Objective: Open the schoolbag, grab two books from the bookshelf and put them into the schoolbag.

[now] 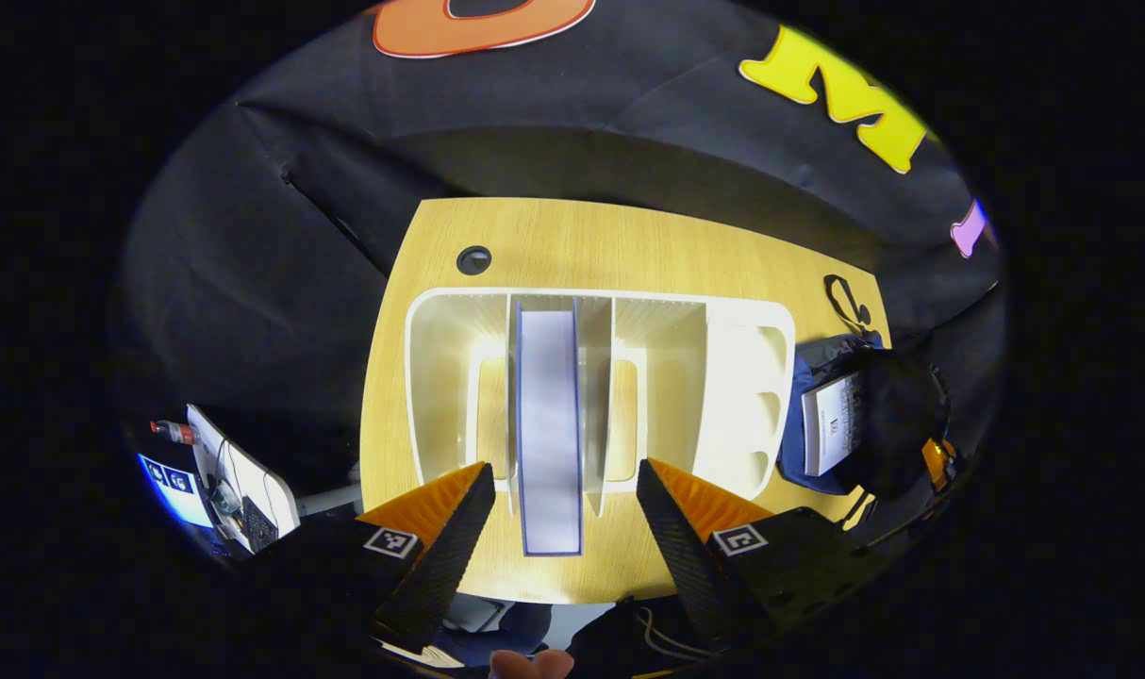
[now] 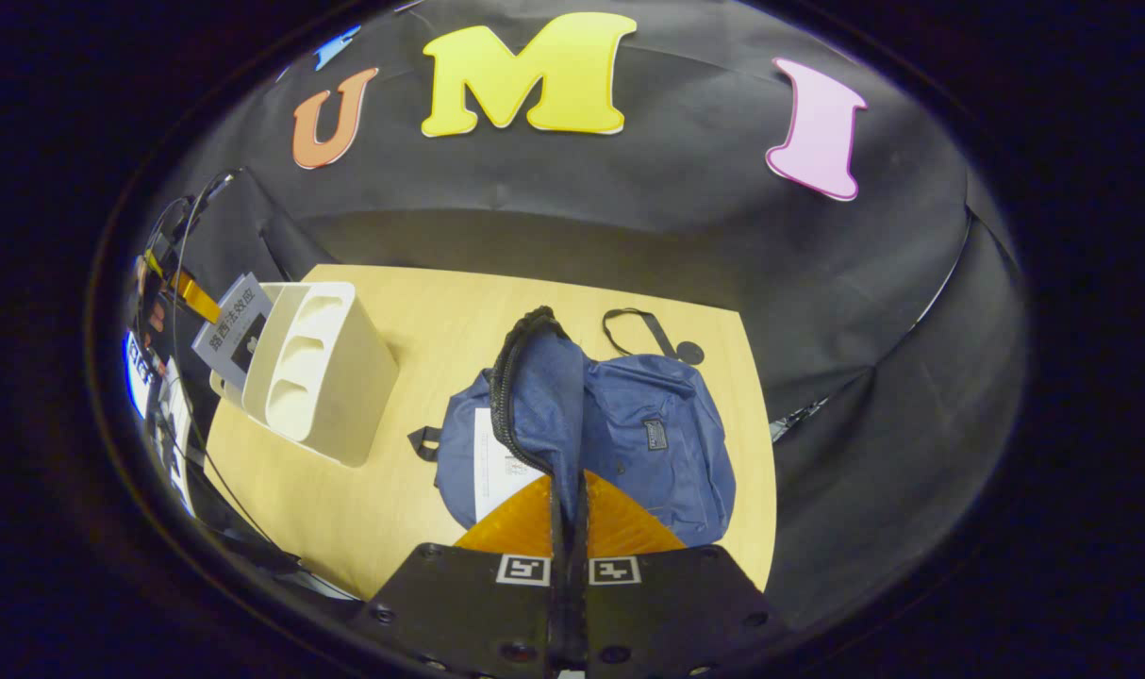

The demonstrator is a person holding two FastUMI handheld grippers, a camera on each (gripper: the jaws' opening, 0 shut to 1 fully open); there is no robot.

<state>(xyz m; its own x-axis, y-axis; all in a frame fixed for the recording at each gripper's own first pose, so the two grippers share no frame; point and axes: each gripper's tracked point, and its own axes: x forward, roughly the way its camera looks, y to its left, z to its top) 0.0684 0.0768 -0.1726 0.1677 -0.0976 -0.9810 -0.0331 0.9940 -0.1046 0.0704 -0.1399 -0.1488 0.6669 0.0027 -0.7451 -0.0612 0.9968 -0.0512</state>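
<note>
A blue-covered book (image 1: 548,424) stands upright in the middle slot of the white bookshelf (image 1: 742,377). My left gripper (image 1: 563,466) hangs above it, open, one finger on each side of the book's near end and neither touching it. In the right gripper view the blue schoolbag (image 2: 657,434) lies on the wooden table (image 2: 440,311). My right gripper (image 2: 568,490) is shut on the bag's zip-edged flap (image 2: 535,377) and holds it raised. A white book (image 2: 497,467) lies inside the opened bag. The bookshelf (image 2: 327,377) stands to the bag's left, with the book (image 2: 238,325) sticking up from it.
A round cable hole (image 1: 473,259) sits in the table behind the shelf. The bag's black strap (image 2: 634,325) lies loose at the far side. Off the table's left edge are a white device and cables (image 1: 242,481). Black cloth walls close in the table.
</note>
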